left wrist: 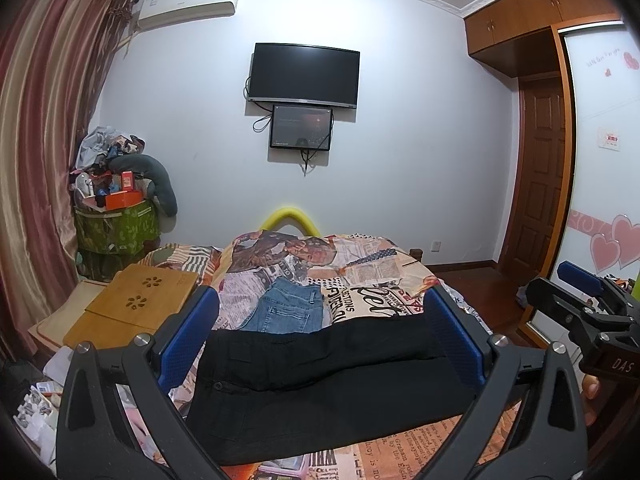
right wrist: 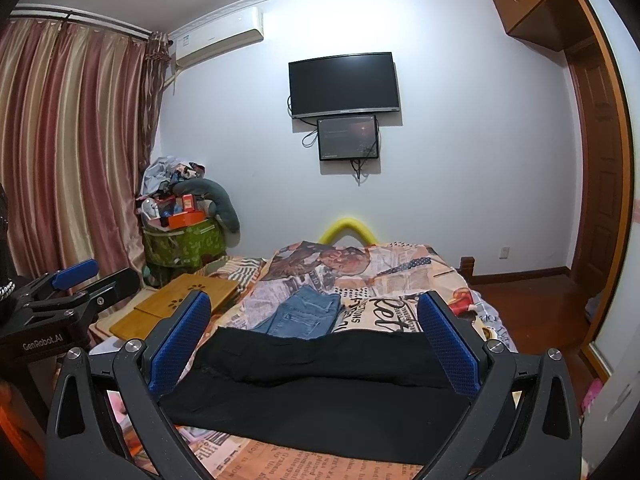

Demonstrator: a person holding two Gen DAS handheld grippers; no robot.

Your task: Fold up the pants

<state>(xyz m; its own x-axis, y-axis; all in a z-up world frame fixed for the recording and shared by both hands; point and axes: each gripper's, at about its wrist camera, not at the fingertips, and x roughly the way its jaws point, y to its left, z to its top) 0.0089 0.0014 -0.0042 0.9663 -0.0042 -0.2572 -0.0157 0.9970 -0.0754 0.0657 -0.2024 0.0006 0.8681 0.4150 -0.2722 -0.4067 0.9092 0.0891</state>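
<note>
With the black pants (left wrist: 320,384) lying crosswise on the bed (left wrist: 400,292) near the jeans (left wrist: 286,308), left gripper (left wrist: 320,332) and right gripper (right wrist: 314,340) both released above them, lower both, pinch 1 edge evenly, then fold.

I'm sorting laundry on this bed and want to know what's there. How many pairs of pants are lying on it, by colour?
Black pants: 1, nearest, lying across the bedspread, between the open fingers of both grippers.
Blue jeans: 1, just beyond the black pair.
Total: 2 pairs.
</note>
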